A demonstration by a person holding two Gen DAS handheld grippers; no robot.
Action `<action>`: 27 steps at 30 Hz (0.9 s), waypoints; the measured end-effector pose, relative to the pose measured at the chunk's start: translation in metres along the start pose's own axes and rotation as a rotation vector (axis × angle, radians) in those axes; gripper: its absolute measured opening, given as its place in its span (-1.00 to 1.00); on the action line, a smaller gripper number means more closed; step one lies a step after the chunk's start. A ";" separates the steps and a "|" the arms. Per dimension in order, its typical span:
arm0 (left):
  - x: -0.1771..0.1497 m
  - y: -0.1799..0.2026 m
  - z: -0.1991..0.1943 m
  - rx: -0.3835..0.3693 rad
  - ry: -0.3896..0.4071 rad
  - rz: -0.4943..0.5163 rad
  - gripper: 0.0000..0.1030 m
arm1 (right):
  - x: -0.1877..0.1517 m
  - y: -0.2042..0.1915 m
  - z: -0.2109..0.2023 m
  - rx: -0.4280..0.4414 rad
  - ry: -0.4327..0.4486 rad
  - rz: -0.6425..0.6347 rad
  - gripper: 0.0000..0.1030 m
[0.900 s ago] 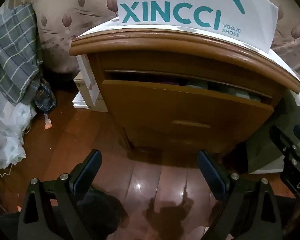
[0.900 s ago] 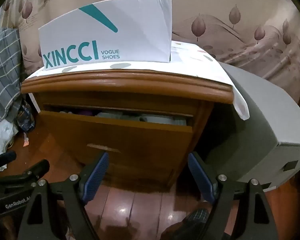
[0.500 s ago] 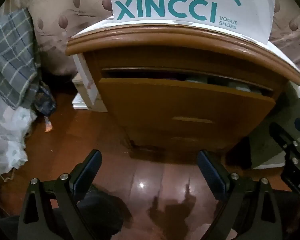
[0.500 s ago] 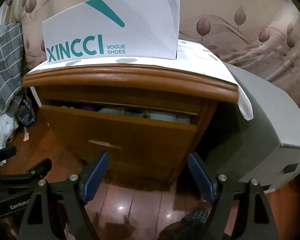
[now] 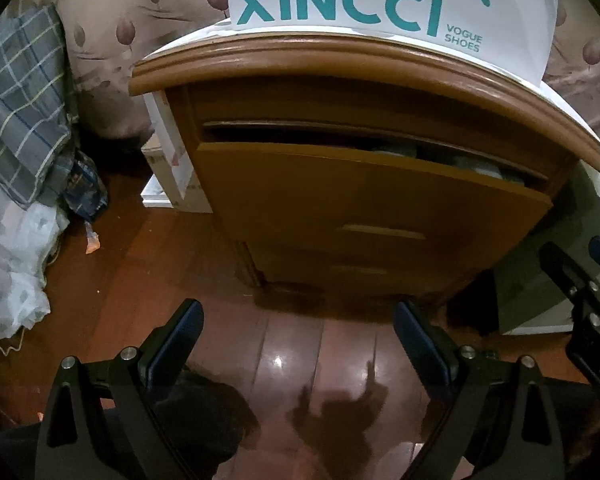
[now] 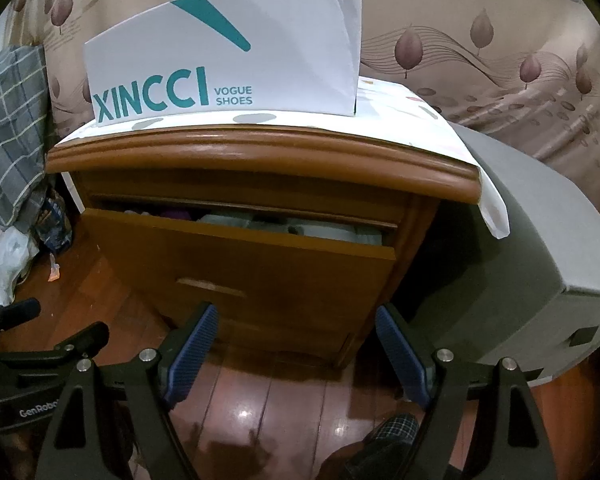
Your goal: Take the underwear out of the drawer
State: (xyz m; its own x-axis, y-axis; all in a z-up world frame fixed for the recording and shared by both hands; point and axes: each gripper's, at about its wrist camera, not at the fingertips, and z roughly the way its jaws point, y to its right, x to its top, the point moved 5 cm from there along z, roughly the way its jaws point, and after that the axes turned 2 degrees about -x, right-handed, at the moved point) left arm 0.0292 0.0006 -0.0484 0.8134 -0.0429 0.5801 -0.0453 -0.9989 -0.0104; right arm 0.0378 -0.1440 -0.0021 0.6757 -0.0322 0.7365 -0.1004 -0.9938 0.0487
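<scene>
Underwear (image 6: 260, 222) is just peeking out of the half-open drawer (image 6: 236, 264) of the nightstand, which looks a bit closer than a moment ago, so the reach-in has barely started, with left tongs (image 5: 296, 334) and right tongs (image 6: 296, 340) both wide and empty.

Both views now sit closer to the brown wooden nightstand (image 6: 260, 168), which looms larger. Its partly open top drawer (image 5: 364, 192) shows a narrower gap from the left view, hiding more of the folded clothes (image 6: 284, 226).
</scene>
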 end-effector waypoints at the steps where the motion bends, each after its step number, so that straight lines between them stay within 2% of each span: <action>1: 0.000 -0.001 0.000 0.011 -0.001 0.000 0.82 | 0.000 0.000 0.000 0.001 0.000 0.002 0.62; 27: 0.000 -0.007 0.004 0.033 -0.023 -0.023 0.83 | -0.003 0.005 0.004 -0.008 -0.025 0.013 0.62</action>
State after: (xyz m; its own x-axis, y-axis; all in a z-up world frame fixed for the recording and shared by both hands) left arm 0.0319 0.0076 -0.0515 0.8272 -0.0204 0.5615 -0.0080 -0.9997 -0.0246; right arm 0.0386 -0.1498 -0.0066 0.6924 -0.0481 0.7199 -0.1151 -0.9924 0.0444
